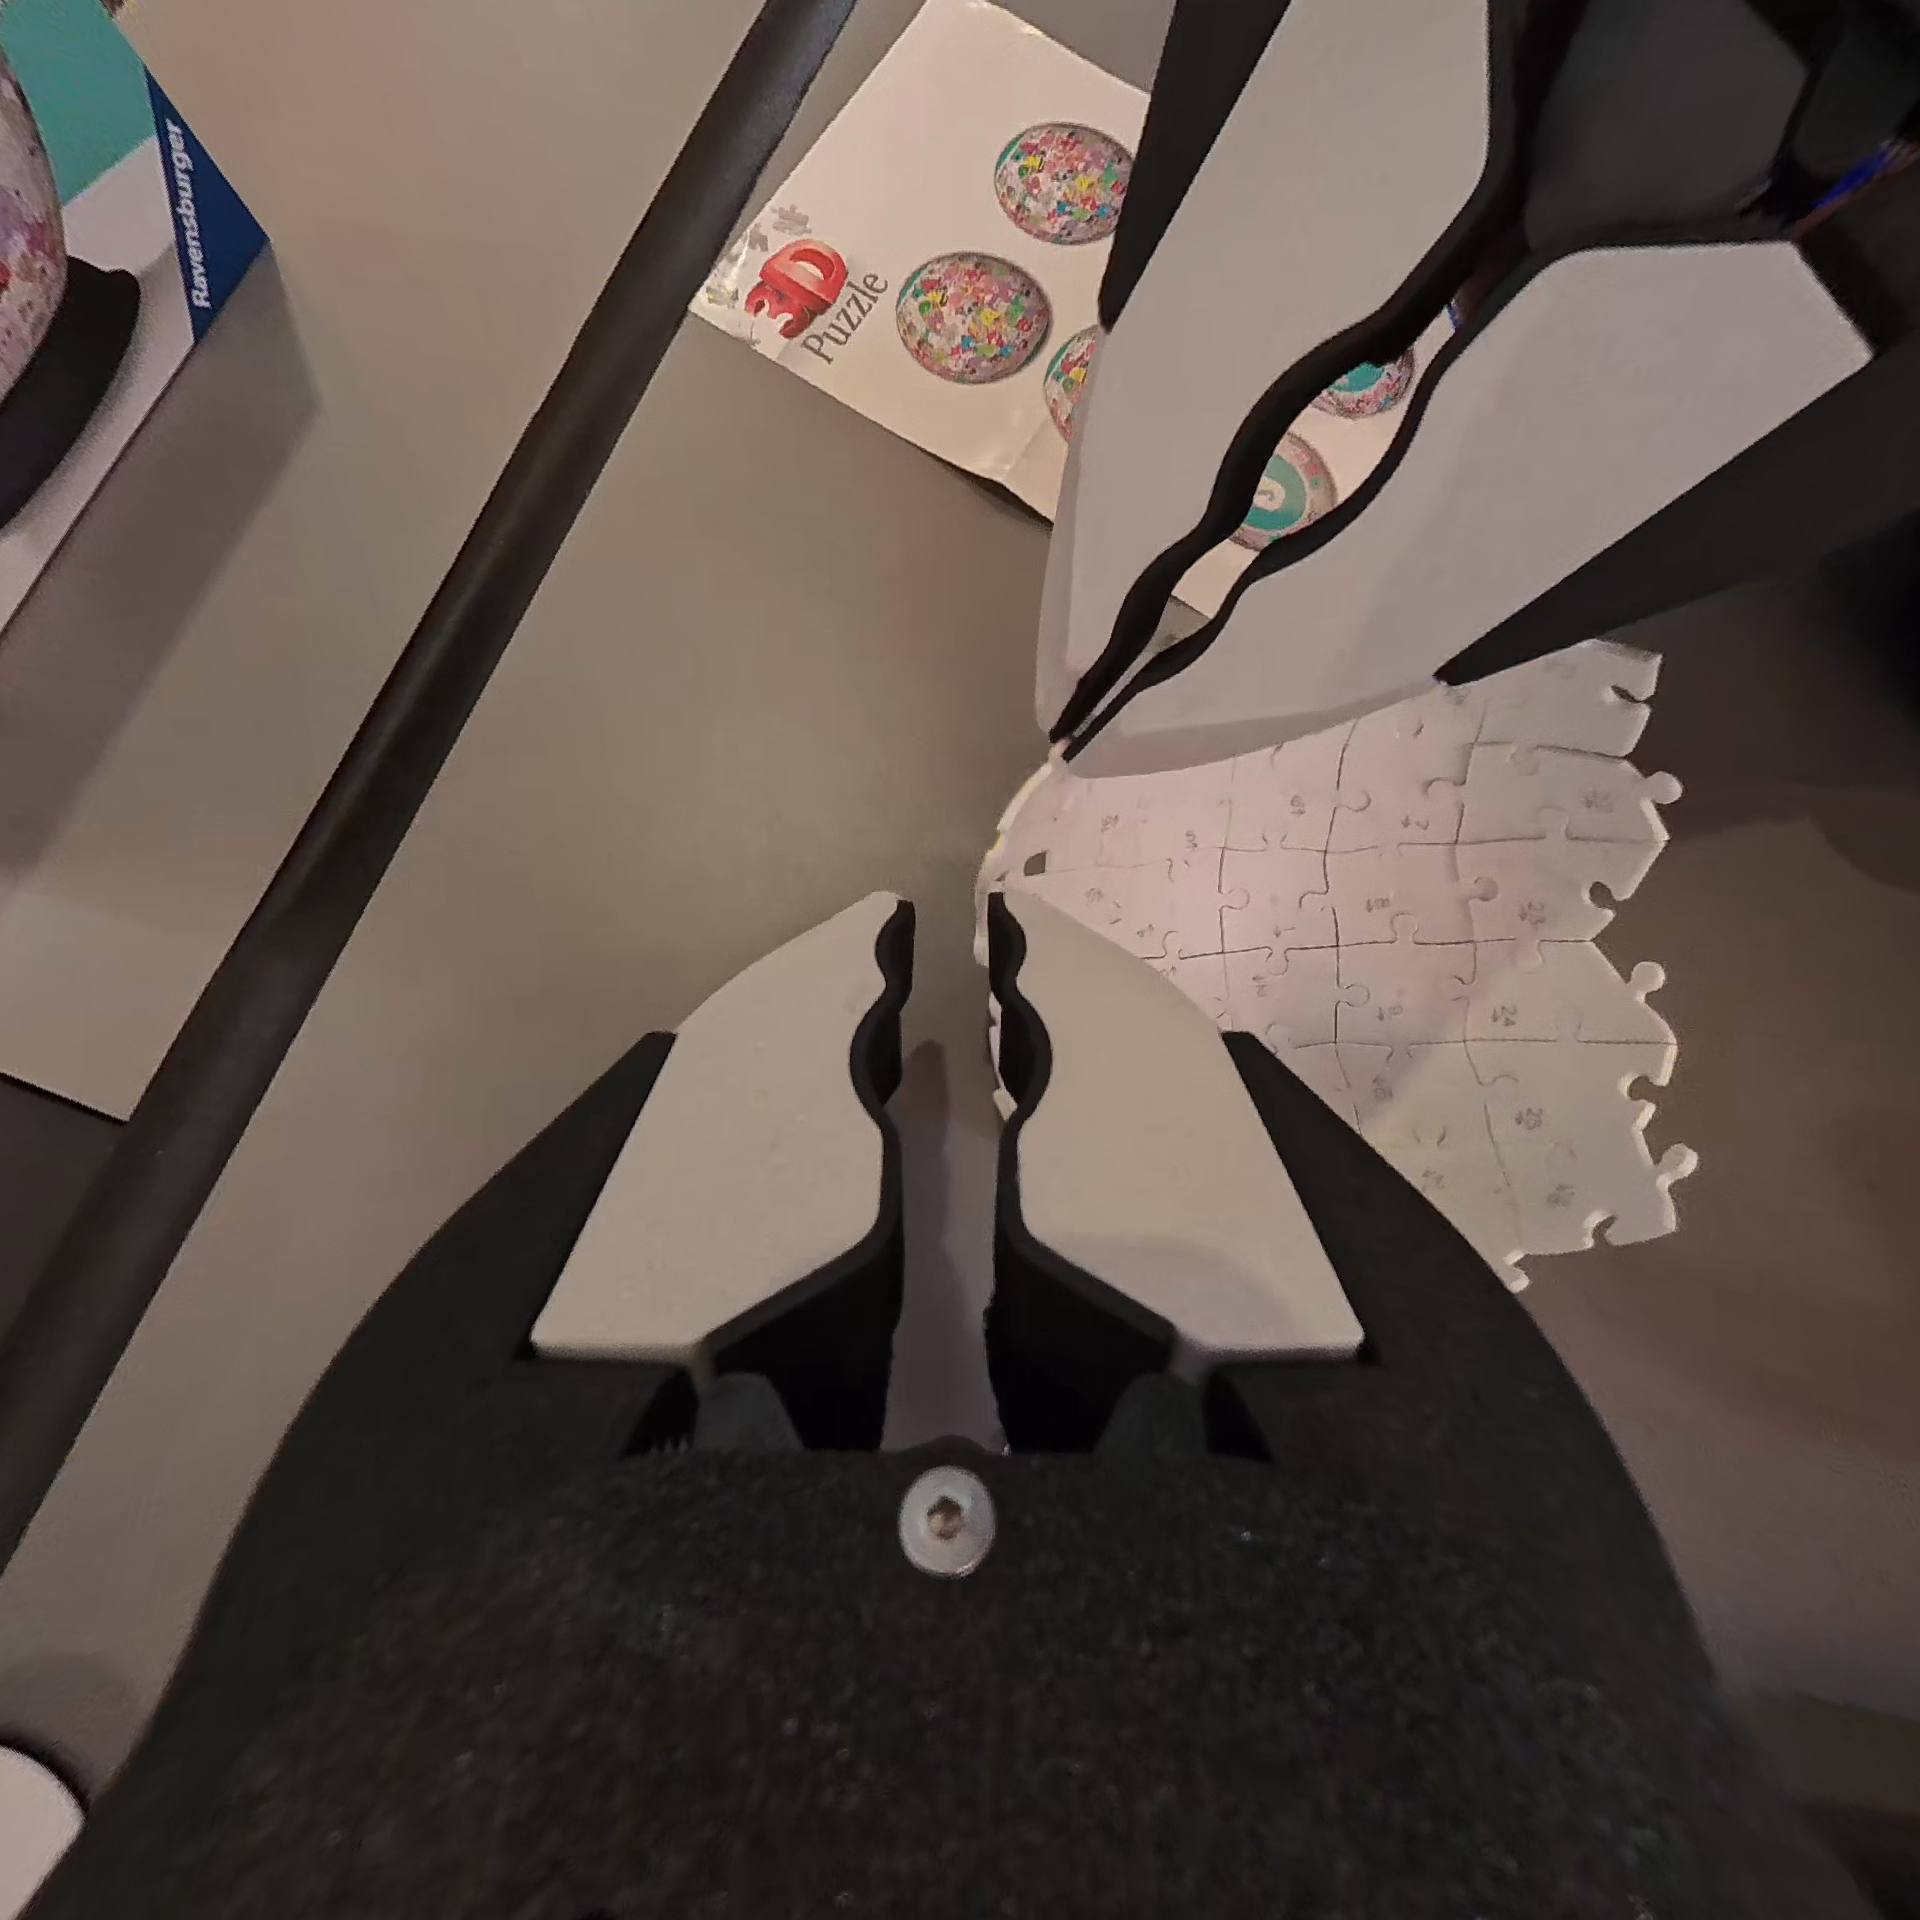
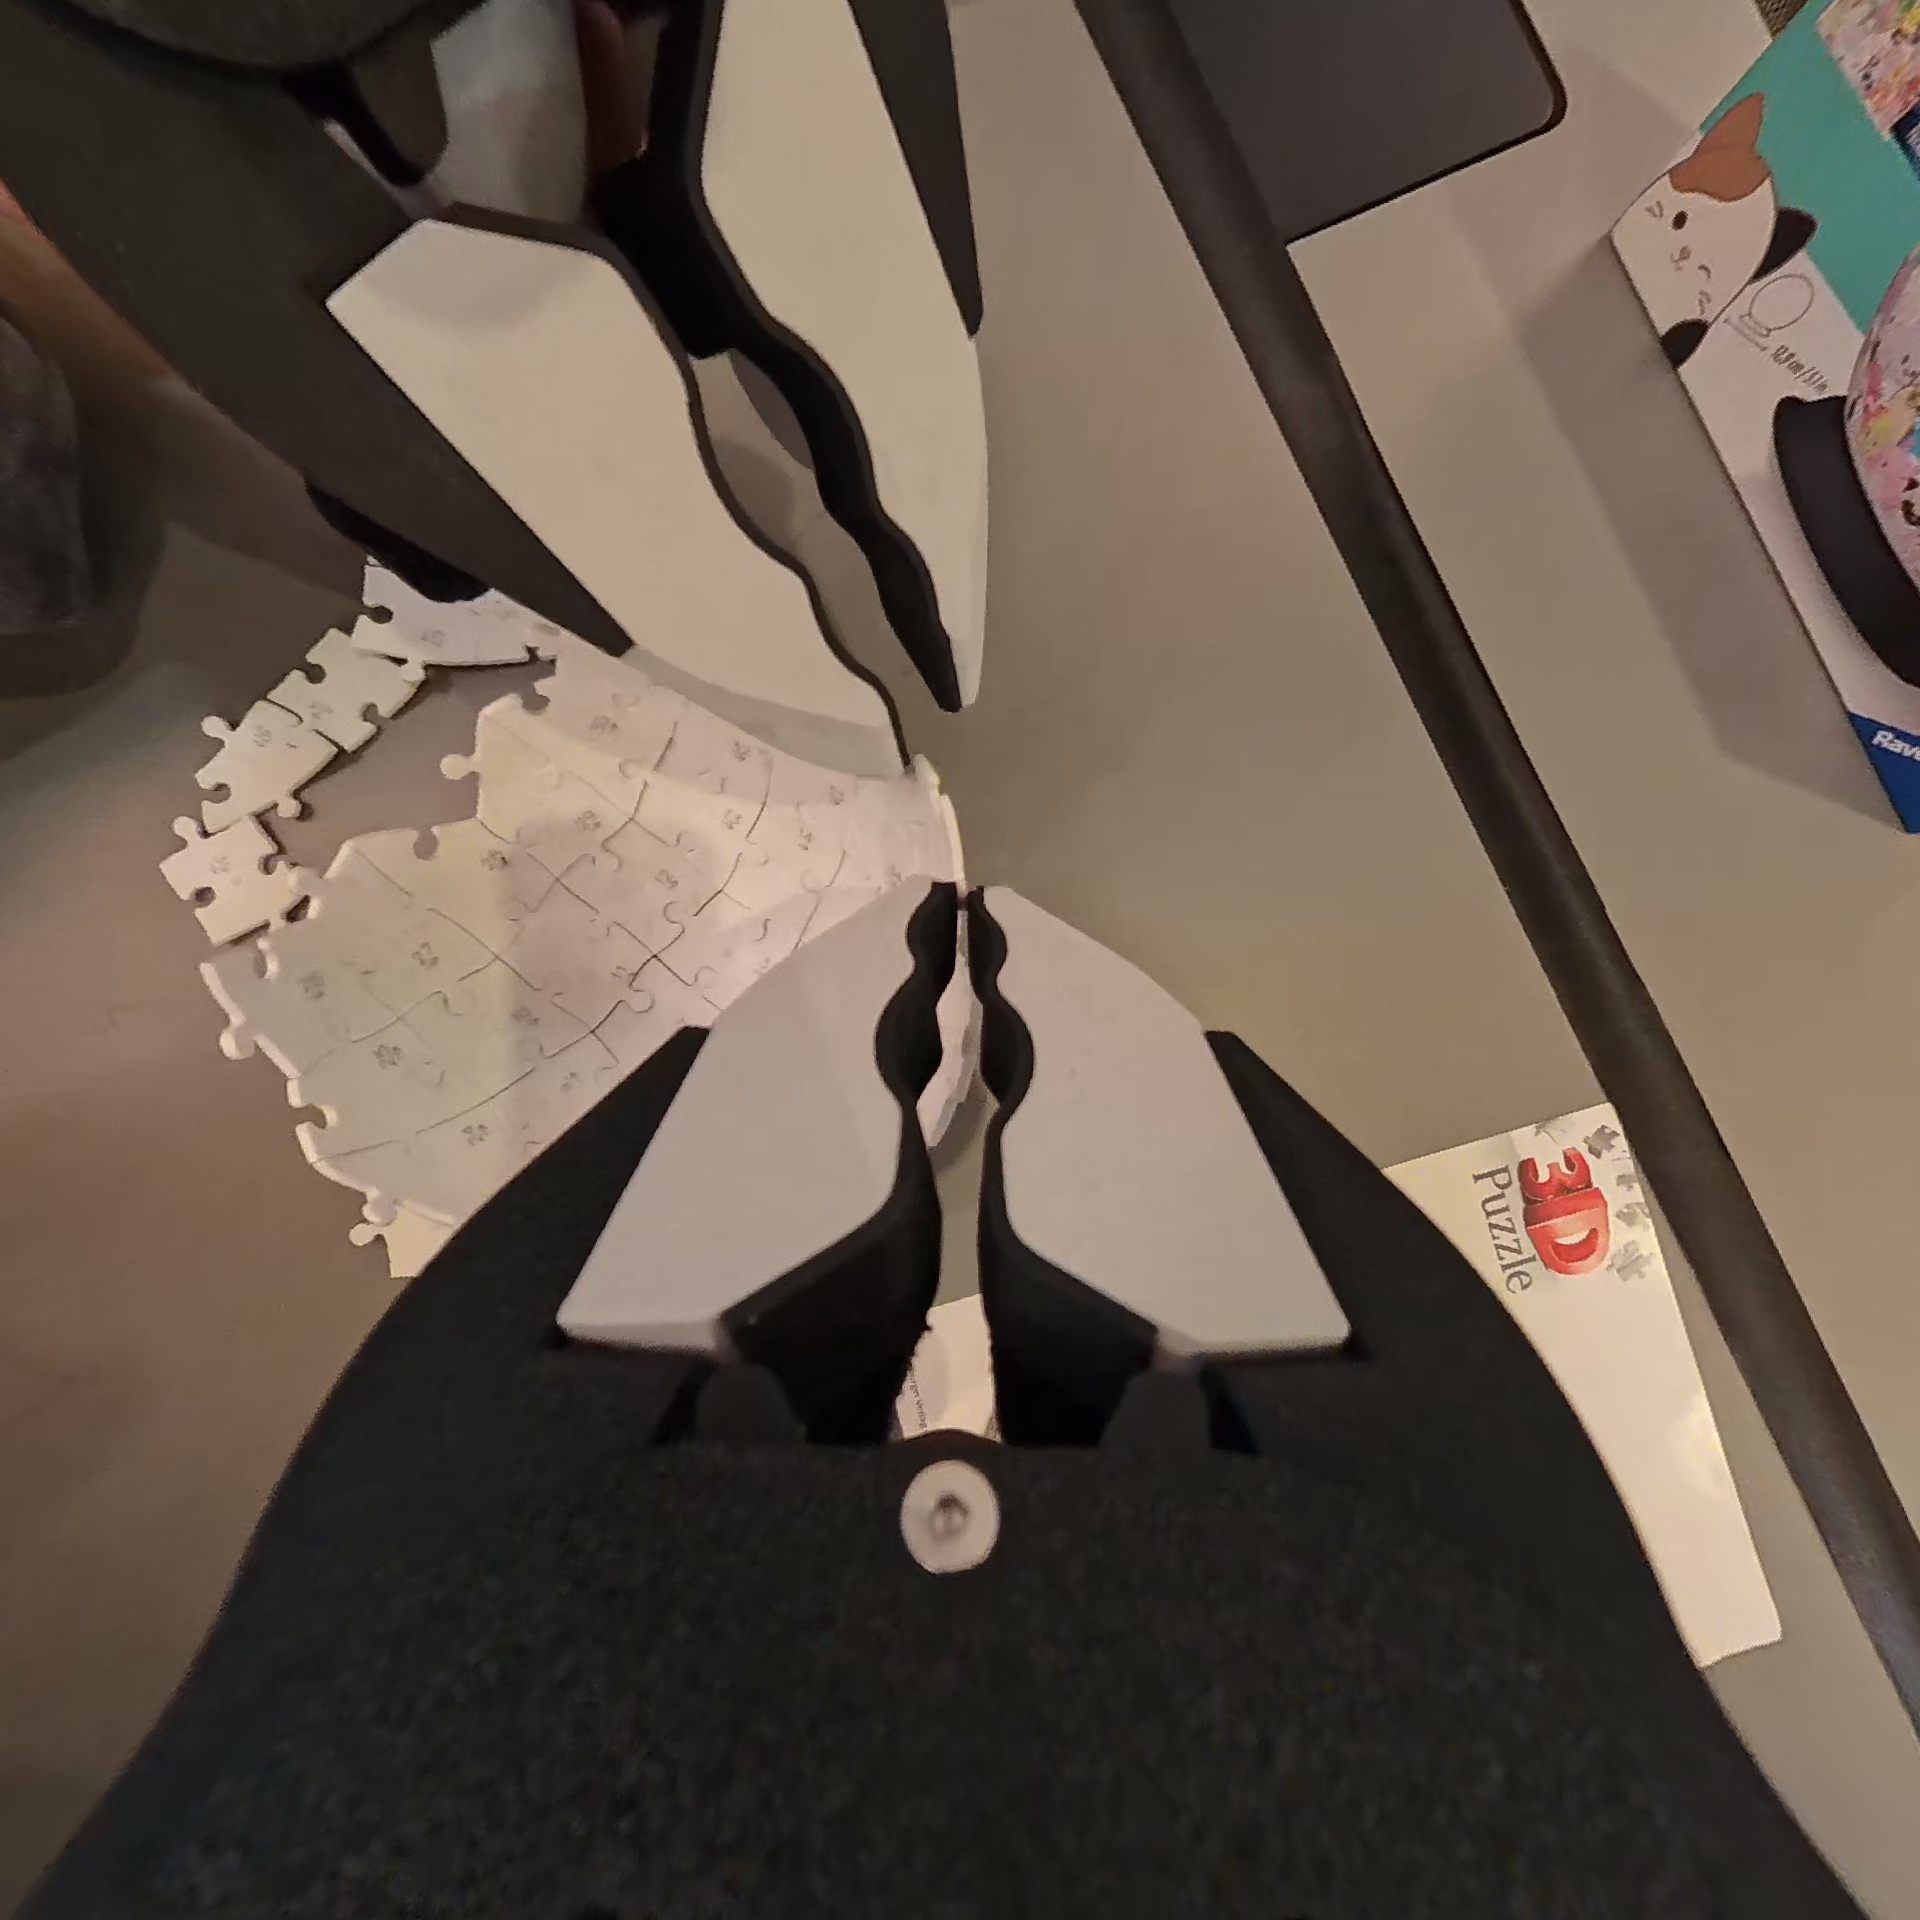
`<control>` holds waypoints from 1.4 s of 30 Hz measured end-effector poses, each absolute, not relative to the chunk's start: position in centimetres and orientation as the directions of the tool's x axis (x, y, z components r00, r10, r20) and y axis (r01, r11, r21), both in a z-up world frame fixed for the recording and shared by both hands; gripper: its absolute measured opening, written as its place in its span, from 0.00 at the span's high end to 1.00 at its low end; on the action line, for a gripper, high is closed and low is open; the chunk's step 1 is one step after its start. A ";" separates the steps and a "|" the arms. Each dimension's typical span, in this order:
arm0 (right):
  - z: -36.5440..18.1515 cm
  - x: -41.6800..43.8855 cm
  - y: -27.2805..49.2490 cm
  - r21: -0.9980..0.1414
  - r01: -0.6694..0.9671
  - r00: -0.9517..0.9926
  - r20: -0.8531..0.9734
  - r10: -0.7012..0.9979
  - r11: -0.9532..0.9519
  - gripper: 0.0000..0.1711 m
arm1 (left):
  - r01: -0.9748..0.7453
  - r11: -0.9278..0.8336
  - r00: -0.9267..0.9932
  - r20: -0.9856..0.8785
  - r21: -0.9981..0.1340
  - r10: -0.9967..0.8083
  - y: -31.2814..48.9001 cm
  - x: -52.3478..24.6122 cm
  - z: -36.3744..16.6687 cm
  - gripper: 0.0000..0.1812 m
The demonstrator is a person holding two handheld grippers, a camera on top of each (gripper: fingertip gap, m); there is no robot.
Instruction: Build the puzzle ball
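Puzzle ball (image 1: 1382,997), part-built, shows you its white numbered inner side as a curved shell held above the grey table (image 1: 582,675), between your two grippers. A dark bar (image 1: 447,623) runs diagonally across the table, with the puzzle box (image 1: 125,343) beyond it. The instruction sheet (image 1: 914,260) lies flat on the near side of the bar. Your left gripper (image 1: 951,914) has its jaws narrow; its right finger presses the shell's edge, and you cannot tell from these views whether it truly grips. Your right gripper (image 2: 961,899) is pinched almost closed on the shell's narrow end. A few loose joined pieces (image 2: 270,790) lie on the table beside the shell.
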State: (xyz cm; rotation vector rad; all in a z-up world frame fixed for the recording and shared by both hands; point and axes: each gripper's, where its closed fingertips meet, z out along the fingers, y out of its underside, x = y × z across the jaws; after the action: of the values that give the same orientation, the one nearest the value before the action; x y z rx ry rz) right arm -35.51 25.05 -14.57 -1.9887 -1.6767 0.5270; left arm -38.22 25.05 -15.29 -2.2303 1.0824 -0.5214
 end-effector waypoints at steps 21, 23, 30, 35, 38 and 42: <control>-12.7 -35.4 25.1 -0.679 0.722 0.139 -0.046 0.989 -0.133 0.99 | -0.473 -0.477 0.548 0.176 -0.741 -0.818 24.7 -37.3 -13.0 1.00; -12.5 -35.6 25.2 -0.691 0.714 0.132 -0.020 0.991 -0.109 0.99 | -0.475 -0.486 0.550 0.184 -0.734 -0.814 24.7 -37.3 -13.1 1.00; -12.4 -35.7 25.1 -0.688 0.726 0.084 0.090 0.992 0.001 0.98 | -0.488 -0.492 0.545 0.189 -0.721 -0.817 24.5 -37.2 -13.4 1.00; -12.4 -35.3 26.2 -0.686 0.727 0.121 0.122 0.985 -0.005 0.98 | -0.483 -0.497 0.561 0.181 -0.721 -0.808 24.7 -37.6 -13.3 1.00; -11.7 -34.6 28.4 -0.702 0.713 0.175 0.171 0.970 -0.005 0.95 | -0.456 -0.513 0.611 0.162 -0.727 -0.775 25.4 -39.0 -13.1 1.00; -14.4 -34.8 30.6 -0.701 0.700 0.198 0.007 0.980 -0.137 0.89 | -0.388 -0.561 0.661 0.203 -0.731 -0.723 26.2 -40.0 -12.8 0.85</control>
State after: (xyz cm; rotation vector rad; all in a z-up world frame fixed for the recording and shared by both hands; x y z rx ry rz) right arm -34.78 30.56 -14.43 -1.9036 -1.5616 0.6316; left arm -40.02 26.18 -12.82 -2.2109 0.8551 -0.6508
